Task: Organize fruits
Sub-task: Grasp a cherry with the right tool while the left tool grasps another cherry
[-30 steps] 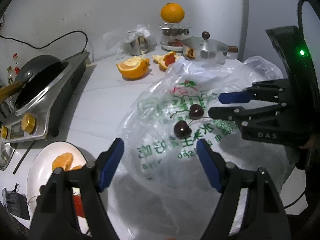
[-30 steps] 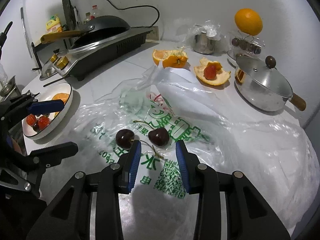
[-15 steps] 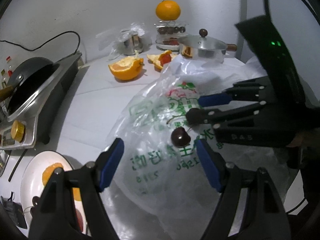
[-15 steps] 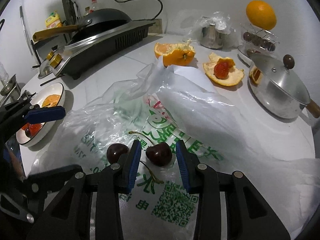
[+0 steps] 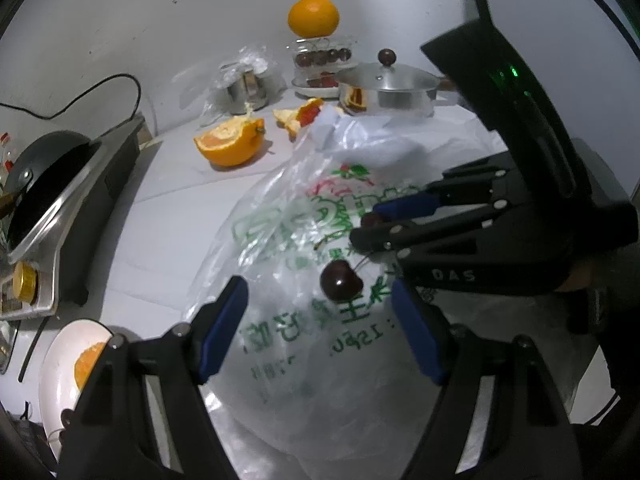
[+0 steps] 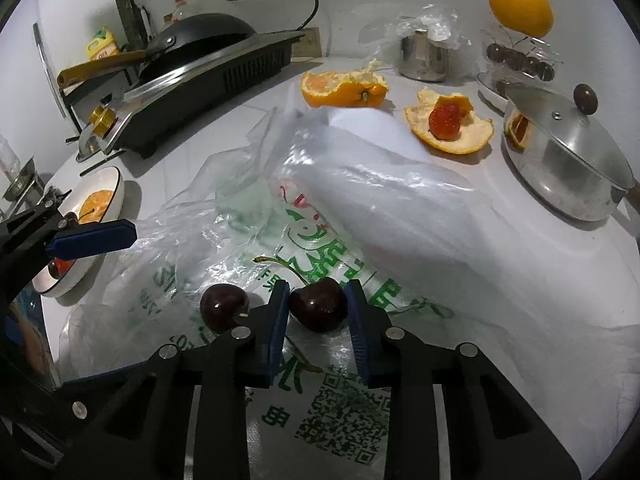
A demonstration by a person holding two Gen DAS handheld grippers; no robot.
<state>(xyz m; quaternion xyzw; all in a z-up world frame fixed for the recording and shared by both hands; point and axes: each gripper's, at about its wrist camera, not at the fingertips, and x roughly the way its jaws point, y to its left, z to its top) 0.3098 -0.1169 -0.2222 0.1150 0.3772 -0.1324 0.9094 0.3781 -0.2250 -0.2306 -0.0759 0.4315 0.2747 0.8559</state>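
- Looking along the left gripper (image 5: 318, 330), the left wrist view shows its blue pads spread wide with nothing between them. It hangs above the printed plastic bag (image 5: 304, 320), probably waiting for its turn.
- One dark cherry (image 5: 341, 281) lies on the bag, ahead of the open pads and nearer to the right one, so it seems the natural next thing for this claw.
- The right gripper (image 5: 370, 224) enters from the right side, low over the bag, and a second cherry (image 5: 371, 220) shows only partly between its fingers.
- A white plate (image 5: 60, 364) with an orange piece sits at the lower left, likely the place for sorted fruit.
- In the right wrist view, the right gripper (image 6: 318, 306) has its pads narrow, one on each side of the stemmed cherry (image 6: 318, 309). They look to touch it, but a firm hold cannot be confirmed, because the cherry rests on the bag (image 6: 360, 220).
- The other cherry (image 6: 223, 307) lies just beside the left pad, outside the grip.
- The bowl-like plate (image 6: 112, 184) at the left holds orange and red fruit; behind stand orange peel with a strawberry (image 6: 444, 121), a lidded pot (image 6: 568, 160) and a whole orange (image 6: 520, 2).
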